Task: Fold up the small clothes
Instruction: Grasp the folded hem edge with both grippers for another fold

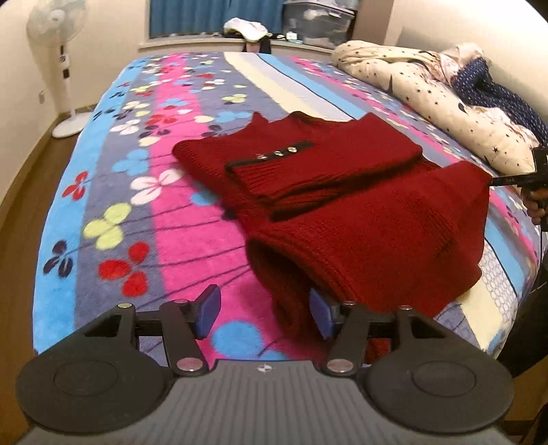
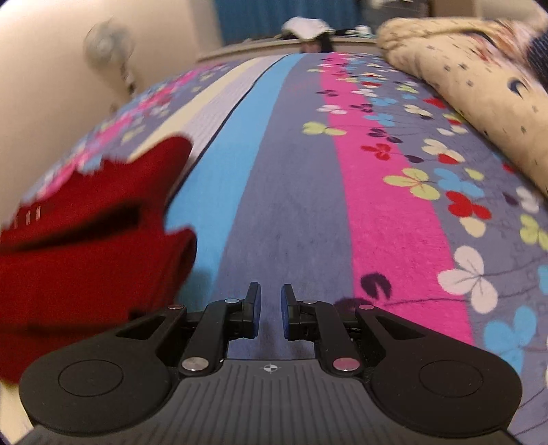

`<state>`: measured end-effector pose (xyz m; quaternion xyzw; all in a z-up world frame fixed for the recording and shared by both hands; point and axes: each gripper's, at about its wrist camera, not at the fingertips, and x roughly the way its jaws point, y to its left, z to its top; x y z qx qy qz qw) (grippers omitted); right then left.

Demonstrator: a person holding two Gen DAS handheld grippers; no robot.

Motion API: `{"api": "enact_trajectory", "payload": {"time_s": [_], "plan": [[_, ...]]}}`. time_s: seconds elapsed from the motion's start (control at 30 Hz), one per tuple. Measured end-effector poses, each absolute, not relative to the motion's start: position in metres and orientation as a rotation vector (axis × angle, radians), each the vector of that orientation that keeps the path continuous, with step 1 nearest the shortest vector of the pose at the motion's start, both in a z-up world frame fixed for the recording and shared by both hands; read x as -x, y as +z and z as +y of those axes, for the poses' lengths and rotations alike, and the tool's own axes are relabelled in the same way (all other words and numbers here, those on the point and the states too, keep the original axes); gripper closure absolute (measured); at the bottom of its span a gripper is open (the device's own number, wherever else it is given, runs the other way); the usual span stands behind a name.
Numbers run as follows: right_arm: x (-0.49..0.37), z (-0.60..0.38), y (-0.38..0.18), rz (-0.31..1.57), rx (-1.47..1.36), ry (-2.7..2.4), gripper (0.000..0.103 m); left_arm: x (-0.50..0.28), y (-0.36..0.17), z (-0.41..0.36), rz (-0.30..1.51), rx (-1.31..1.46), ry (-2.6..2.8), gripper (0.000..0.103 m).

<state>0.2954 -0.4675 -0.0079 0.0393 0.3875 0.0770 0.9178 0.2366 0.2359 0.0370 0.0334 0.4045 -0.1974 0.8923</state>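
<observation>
A dark red knit sweater (image 1: 359,212) lies on the floral bedspread (image 1: 144,191), its sleeves crossed over the chest and a row of small buttons showing. The lower part is doubled over toward the collar, and its loose fold sags at the near edge. My left gripper (image 1: 265,311) is open; the fold lies against its right pad (image 1: 320,316) and partly fills the gap, but neither pad presses it. My right gripper (image 2: 270,292) hovers over bare bedspread with only a narrow gap between its jaws and nothing in it. The sweater (image 2: 85,246) is to its left.
A rolled cream quilt with stars (image 1: 428,89) runs along the right side of the bed. A white standing fan (image 1: 65,68) stands on the wood floor at the left. Clothes (image 1: 245,29) and storage boxes sit on the ledge beyond the bed.
</observation>
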Motion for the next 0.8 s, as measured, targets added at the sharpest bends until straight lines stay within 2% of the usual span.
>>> {"api": "enact_trajectory", "payload": {"time_s": [0.07, 0.13, 0.27, 0.47, 0.57, 0.8], "plan": [[-0.292, -0.461, -0.009, 0.792, -0.044, 0.201, 0.09, -0.239, 0.035, 0.23, 0.843, -0.09, -0.41, 0.032], [-0.29, -0.453, -0.01, 0.787, -0.003, 0.238, 0.09, -0.242, 0.033, 0.223, 0.843, -0.124, -0.408, 0.03], [-0.29, -0.436, -0.011, 0.769, 0.087, 0.259, 0.083, -0.247, 0.032, 0.215, 0.841, -0.158, -0.407, 0.03], [-0.297, -0.418, -0.005, 0.688, 0.164, 0.304, 0.08, -0.253, 0.035, 0.209, 0.805, -0.181, -0.387, 0.028], [-0.303, -0.415, 0.001, 0.644, 0.15, 0.301, 0.076, -0.258, 0.038, 0.204, 0.793, -0.188, -0.381, 0.028], [-0.326, -0.406, 0.013, 0.587, 0.065, 0.31, 0.075, -0.274, 0.042, 0.191, 0.759, -0.213, -0.379, 0.028]]}}
